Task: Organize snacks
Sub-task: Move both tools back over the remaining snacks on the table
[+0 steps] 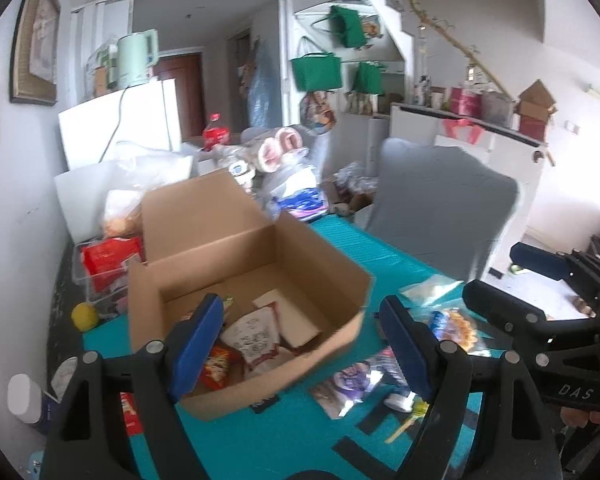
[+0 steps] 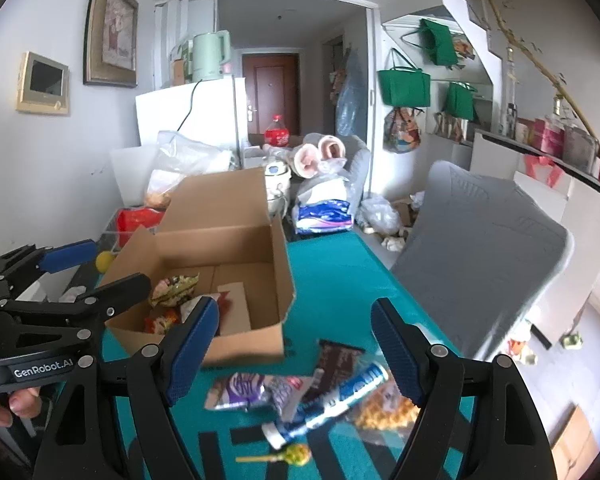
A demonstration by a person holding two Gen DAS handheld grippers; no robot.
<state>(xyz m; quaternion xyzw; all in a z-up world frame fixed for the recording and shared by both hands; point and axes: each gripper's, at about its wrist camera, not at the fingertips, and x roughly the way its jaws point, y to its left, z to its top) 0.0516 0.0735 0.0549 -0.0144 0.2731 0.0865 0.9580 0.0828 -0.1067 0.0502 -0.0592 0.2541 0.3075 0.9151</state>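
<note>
An open cardboard box (image 1: pixel 260 280) stands on the teal table (image 1: pixel 268 440) and holds a white-and-red packet (image 1: pixel 256 340) and an orange packet (image 1: pixel 216 368). My left gripper (image 1: pixel 300 344) hovers open in front of the box with nothing between its fingers. To its right, loose snacks lie on the table: a purple packet (image 2: pixel 252 392), a blue-and-white tube (image 2: pixel 340 396), a brown packet (image 2: pixel 340 356), an orange chips bag (image 2: pixel 384 404) and a lollipop (image 2: pixel 292 454). Above these snacks, my right gripper (image 2: pixel 296 356) is open and empty. A green-wrapped snack (image 2: pixel 176 288) lies in the box (image 2: pixel 220 248).
A grey chair back (image 1: pixel 440 208) rises at the table's far right edge. Left of the box are a clear bin with red packets (image 1: pixel 108 260) and a yellow ball (image 1: pixel 85 315). Black tape strips (image 2: pixel 244 436) mark the cloth. Bags and clutter crowd the far end.
</note>
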